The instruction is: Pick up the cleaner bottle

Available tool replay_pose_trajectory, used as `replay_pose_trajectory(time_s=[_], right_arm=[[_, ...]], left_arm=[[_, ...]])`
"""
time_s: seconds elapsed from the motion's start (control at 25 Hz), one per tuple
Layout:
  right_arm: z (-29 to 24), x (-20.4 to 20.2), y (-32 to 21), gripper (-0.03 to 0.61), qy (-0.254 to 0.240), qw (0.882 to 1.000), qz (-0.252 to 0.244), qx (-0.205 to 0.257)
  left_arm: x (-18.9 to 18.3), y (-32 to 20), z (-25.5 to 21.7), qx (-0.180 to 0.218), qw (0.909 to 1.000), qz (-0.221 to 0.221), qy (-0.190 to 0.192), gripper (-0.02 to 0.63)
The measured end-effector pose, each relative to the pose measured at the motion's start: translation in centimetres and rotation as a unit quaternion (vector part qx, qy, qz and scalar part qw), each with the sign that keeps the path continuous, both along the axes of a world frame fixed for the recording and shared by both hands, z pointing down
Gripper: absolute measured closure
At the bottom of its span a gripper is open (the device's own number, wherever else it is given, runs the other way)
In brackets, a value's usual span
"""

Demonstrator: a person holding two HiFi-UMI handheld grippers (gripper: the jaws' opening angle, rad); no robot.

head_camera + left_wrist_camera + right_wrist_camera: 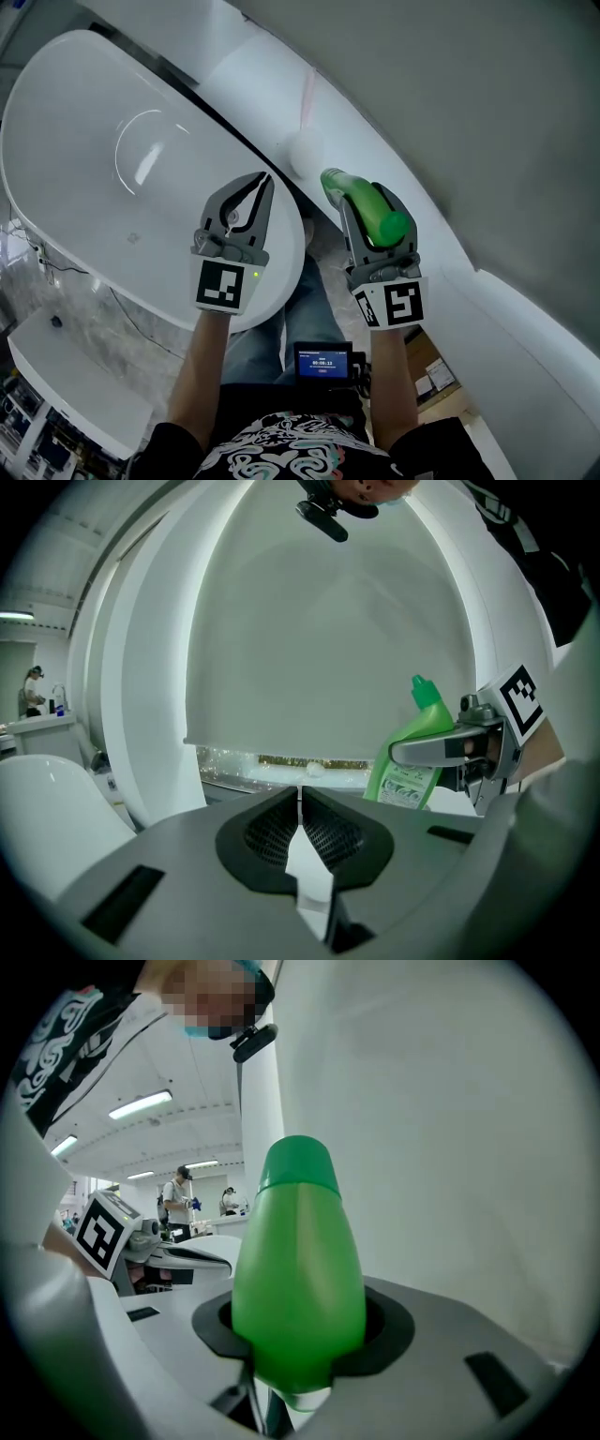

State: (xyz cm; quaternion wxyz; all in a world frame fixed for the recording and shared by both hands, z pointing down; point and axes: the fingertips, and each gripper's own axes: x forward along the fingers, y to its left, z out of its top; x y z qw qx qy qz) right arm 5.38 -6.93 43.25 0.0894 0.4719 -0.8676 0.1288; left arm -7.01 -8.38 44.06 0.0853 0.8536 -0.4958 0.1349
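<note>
- The right gripper [367, 211] is holding the green bottle [367, 206]; its fingers [386, 1330] are pressing on both sides of the bottle's body, spread only as wide as the bottle.
- In the right gripper view the bottle [298, 1279] is filling the space between the fingers, with its green cap pointing away from the camera.
- In the left gripper view the bottle [412, 752] is standing roughly upright in the right gripper [450, 750], cap up and label facing the camera, and it is touching nothing else.
- The left gripper [266, 180] is gripping nothing; its fingers [323, 832] are lying closed against each other.
- In the head view the two grippers are hanging side by side, near each other but apart, the left one over the rim of the white tub [84, 112] and the right one just beside it, over a curved white surface.
- The left gripper [178, 1255] is showing at the left of the right gripper view.
- A small lit screen [323, 361] is sitting between the person's forearms, near the body.
</note>
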Motion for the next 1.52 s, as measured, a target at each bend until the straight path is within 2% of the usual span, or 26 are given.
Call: replay_pose_trajectory(time_s=[0.24,0.48,0.88,1.2,1.28,1.44,1.52], right_arm=[[-4.3,-0.2,1.5,0.377,0.001,1.000,0.025,0.005],[-9.0,0.3,2.5,0.377,-0.009,0.998,0.060,0.018],[-15.8,-0.5,3.4,0.377,-0.035,0.995,0.079,0.045],[-19.1,-0.3,4.6,0.377,-0.059,0.992,0.098,0.045],[-19.9,-0.1,5.2,0.377,-0.054,0.993,0.097,0.047],[-21.0,0.9,6.6,0.377,-0.061,0.991,0.108,0.044],[-21.6,1.3,7.2,0.377,-0.061,0.990,0.115,0.043]], left_arm=[[-0.5,0.0,-4.6,0.026,0.9993,0.026,-0.003,0.586],[-0.8,1.4,-7.8,-0.001,0.9991,0.043,0.003,0.586],[-3.8,2.6,-13.9,0.014,0.9996,0.025,0.008,0.586],[-2.0,3.6,-17.4,0.031,0.9975,0.056,0.028,0.586],[-1.7,4.1,-18.0,0.030,0.9975,0.061,0.023,0.586],[-1.3,5.2,-19.0,0.037,0.9955,0.086,-0.012,0.586],[-1.6,5.5,-19.7,0.035,0.9958,0.084,-0.011,0.586]])
